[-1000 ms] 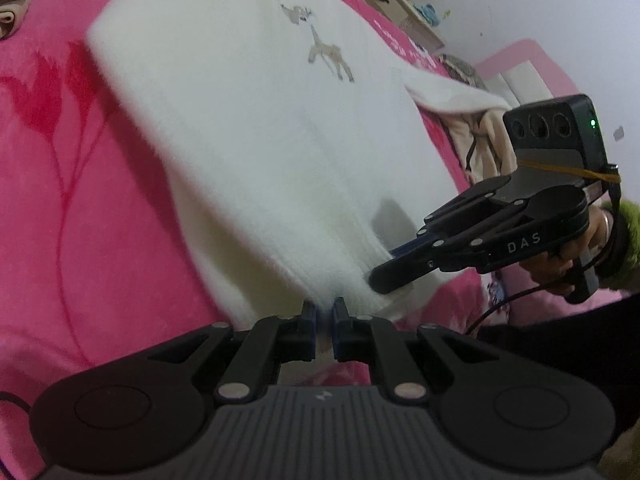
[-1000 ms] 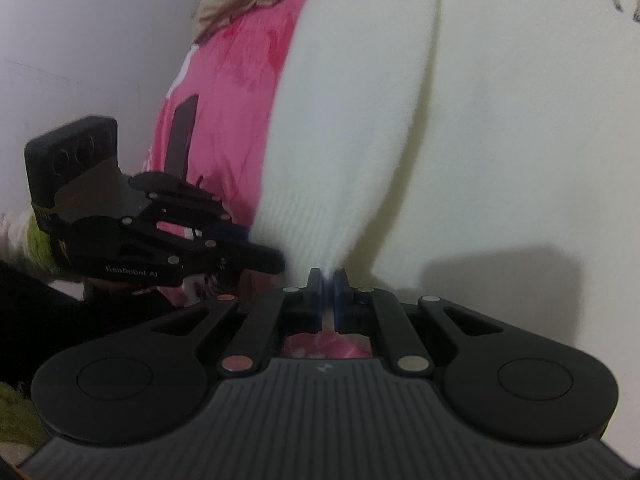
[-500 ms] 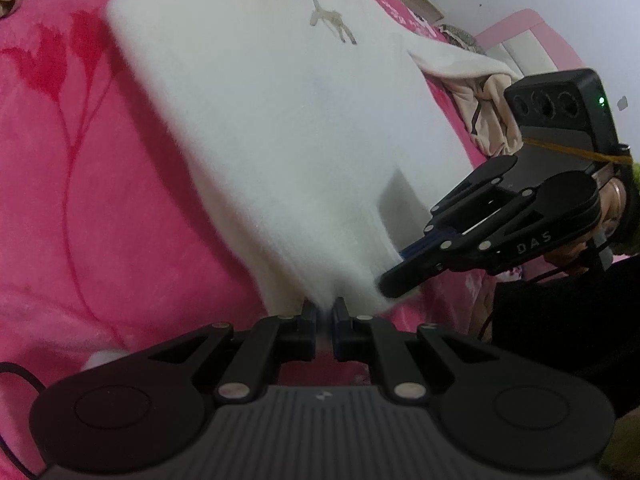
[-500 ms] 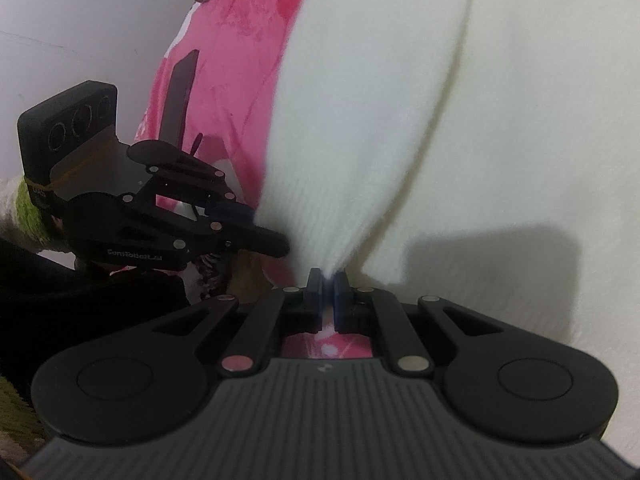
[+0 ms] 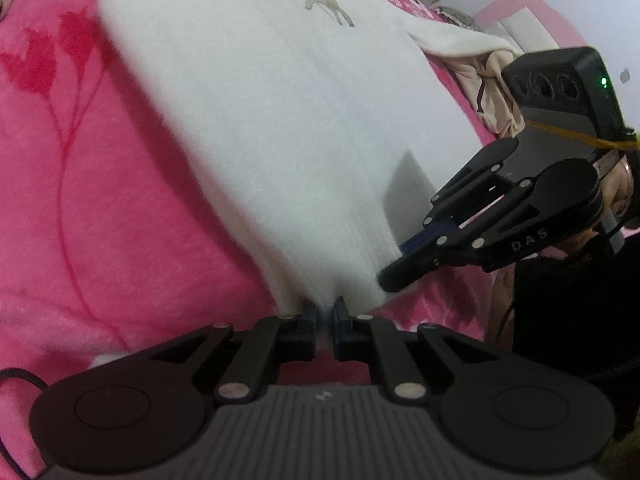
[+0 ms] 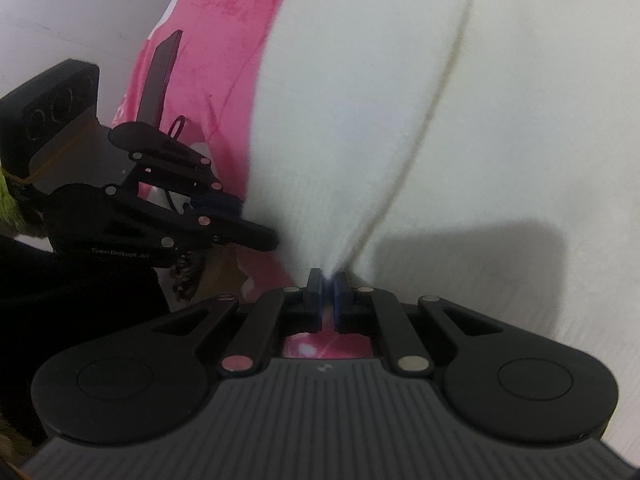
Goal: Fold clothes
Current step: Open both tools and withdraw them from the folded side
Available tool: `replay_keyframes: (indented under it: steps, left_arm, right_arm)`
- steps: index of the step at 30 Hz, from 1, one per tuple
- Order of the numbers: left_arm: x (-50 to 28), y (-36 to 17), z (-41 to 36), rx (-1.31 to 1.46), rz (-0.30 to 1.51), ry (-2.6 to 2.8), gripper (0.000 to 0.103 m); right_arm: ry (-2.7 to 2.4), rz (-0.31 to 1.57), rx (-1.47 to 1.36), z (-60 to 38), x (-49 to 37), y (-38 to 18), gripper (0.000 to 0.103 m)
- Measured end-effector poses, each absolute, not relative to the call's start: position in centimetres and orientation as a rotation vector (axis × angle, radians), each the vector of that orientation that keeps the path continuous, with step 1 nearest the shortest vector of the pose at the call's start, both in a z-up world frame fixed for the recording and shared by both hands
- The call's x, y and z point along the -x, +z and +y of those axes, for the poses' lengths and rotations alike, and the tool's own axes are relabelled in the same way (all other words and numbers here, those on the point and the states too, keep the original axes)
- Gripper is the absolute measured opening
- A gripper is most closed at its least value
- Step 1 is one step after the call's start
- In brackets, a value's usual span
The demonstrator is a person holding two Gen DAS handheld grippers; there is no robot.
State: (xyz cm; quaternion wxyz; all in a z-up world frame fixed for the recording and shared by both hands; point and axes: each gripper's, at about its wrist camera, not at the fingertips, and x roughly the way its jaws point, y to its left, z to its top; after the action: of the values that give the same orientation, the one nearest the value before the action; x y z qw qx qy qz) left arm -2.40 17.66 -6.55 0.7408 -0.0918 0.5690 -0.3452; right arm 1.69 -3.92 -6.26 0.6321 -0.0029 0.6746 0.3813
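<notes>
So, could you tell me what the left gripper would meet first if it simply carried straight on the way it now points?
The left gripper is already shut on the hem of the white sweater, so it would push straight into that fabric, bunching it over the pink blanket. The right gripper sits off to the side, probably clear.
</notes>
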Motion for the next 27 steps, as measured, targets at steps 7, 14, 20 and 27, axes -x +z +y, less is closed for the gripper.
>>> replay_keyframes:
  steps: [7,14,20,27]
  left_arm:
    - [3.1,-6.3,17.3,0.14,1.233,-0.76,0.01]
    - [3.1,-5.0,18.7,0.131,1.246,-0.738,0.025]
    - [1.7,-2.7,21.3,0.13,1.182,-0.639,0.03]
    - [-1.9,-1.8,21.2,0.148,1.082,-0.53,0.032]
  right_arm:
    - [0.88,1.479,0.087,-3.5,-0.6,-6.3,0.004]
    - [0.854,1.538,-0.008,-4.9,-1.6,-6.0,0.012]
    - [0.86,1.463,-0.064,-7.8,-3.0,-3.0,0.021]
    - [0.756,1.306,-0.074,-9.6,-9.2,0.8,0.023]
